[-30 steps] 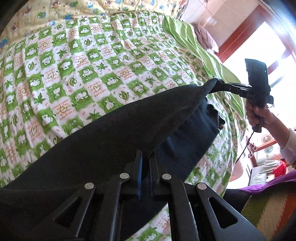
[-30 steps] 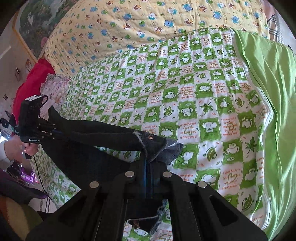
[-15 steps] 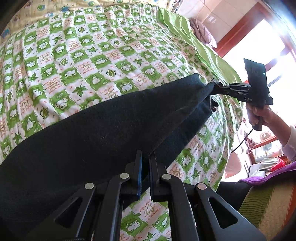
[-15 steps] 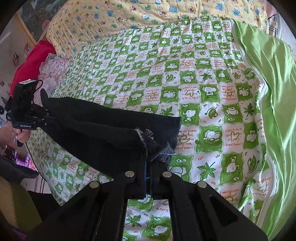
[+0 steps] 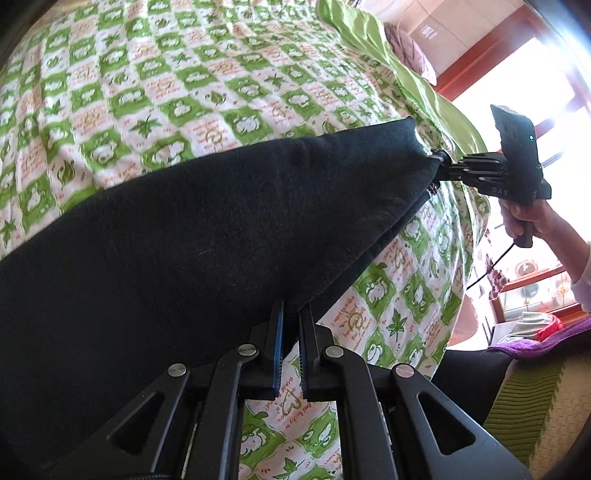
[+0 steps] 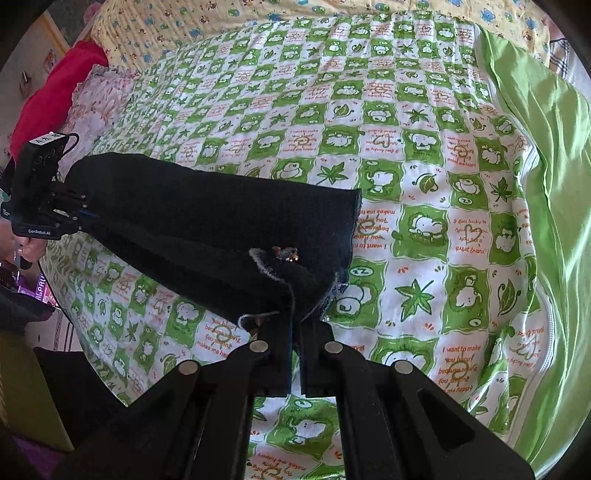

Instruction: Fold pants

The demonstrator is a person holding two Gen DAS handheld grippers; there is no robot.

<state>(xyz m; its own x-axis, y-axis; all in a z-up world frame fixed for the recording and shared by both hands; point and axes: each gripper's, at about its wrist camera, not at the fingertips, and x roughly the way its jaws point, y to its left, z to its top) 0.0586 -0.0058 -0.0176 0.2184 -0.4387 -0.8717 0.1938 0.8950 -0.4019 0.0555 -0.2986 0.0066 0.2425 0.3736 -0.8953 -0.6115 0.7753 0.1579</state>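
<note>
Dark navy pants [image 5: 192, 236] hang stretched between my two grippers just above the bed. My left gripper [image 5: 291, 314] is shut on the near edge of the pants. My right gripper [image 6: 293, 325] is shut on the frayed hem end of the pants [image 6: 221, 229]. In the left wrist view the right gripper [image 5: 443, 166] shows at the right, pinching the far corner. In the right wrist view the left gripper [image 6: 83, 212] shows at the left, holding the other end. The cloth is doubled, with a second layer below.
The bed is covered by a green and white checked quilt [image 6: 424, 184]. A plain green sheet [image 6: 546, 166] lies along its right side. A yellow patterned blanket [image 6: 258, 14] and a red pillow [image 6: 62, 85] sit at the head. A bright window [image 5: 517, 81] is beyond the bed.
Both grippers have carried the pants forward over the bed and lower. The cloth has gone from hanging loose to stretched flatter and closer to the quilt.
</note>
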